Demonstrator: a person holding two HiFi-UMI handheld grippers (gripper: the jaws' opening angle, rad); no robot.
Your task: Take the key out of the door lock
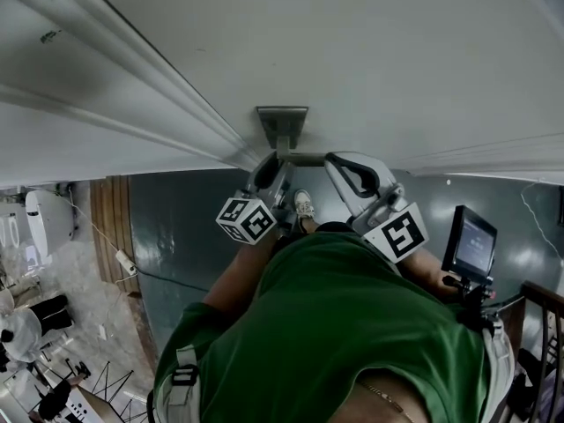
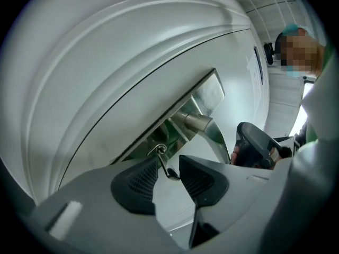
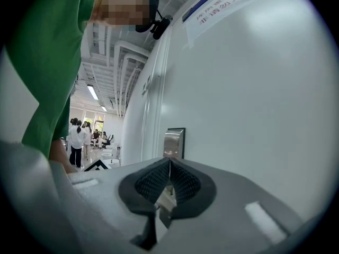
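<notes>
The left gripper (image 2: 168,166) sits at the door (image 2: 106,62) with its jaws apart. The key (image 2: 158,151) is in the lock, and its loose end hangs between the pads without being pinched. To do this step well, I'd centre the pads on the key's head rather than on the dangling part. Then close firmly and pull straight back along the keyway without twisting. To the right, the handle (image 2: 204,125) juts out from its plate (image 2: 207,95). The right gripper (image 3: 169,163) has its jaws together, apparently clamped on the handle's end. It should hold steady so the door doesn't swing.
</notes>
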